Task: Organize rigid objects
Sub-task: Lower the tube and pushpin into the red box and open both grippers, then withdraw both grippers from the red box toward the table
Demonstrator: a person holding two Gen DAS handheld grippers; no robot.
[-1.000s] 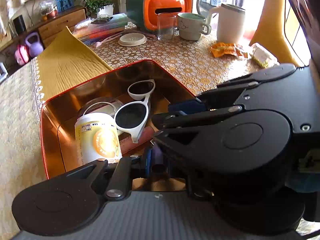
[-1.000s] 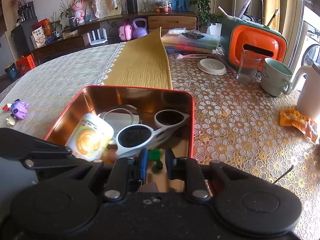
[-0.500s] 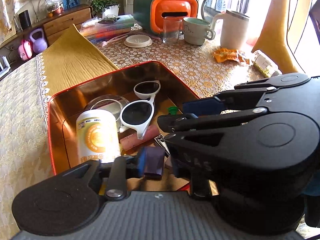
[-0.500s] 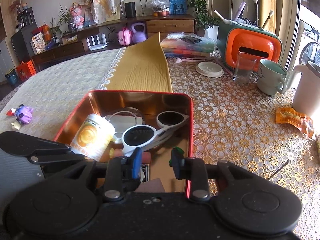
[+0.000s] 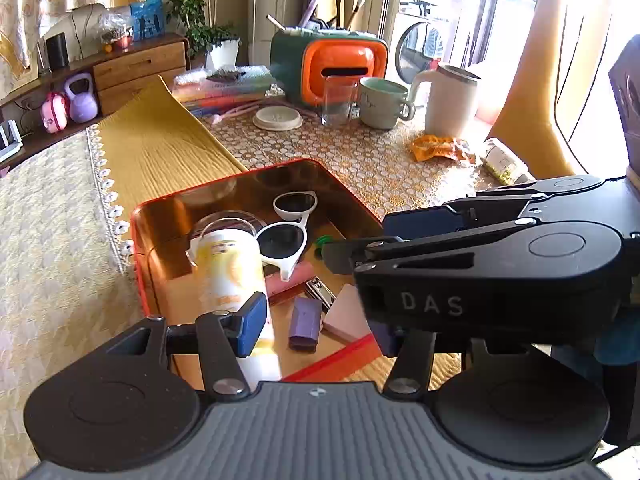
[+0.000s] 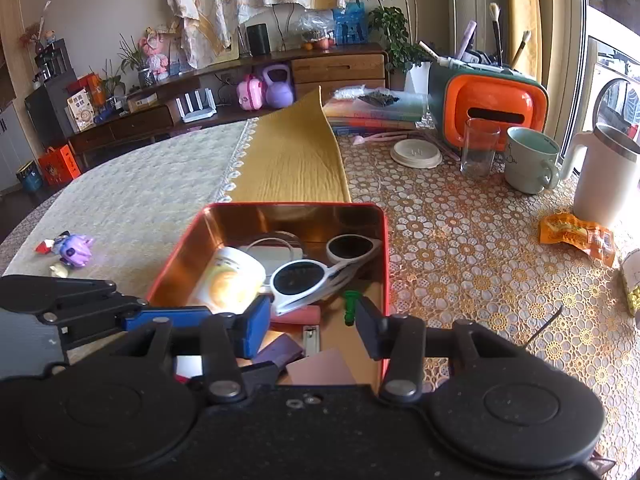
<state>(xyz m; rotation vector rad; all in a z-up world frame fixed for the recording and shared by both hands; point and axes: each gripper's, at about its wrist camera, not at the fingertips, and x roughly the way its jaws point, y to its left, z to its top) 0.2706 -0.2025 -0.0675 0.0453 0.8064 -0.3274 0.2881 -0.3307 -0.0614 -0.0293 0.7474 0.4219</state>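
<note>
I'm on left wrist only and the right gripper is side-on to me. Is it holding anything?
Observer: No. In the right wrist view the right gripper is open. Its jaws have just been opening, and nothing is between the pads.
Operator: Any strays outside the red tin?
Observer: Yes, a purple toy lies on the pale tablecloth, left of the tin.
Operator: The green piece is half hidden for me.
Observer: It's a small green peg in the tin, near its right wall, beside the white sunglasses.
</note>
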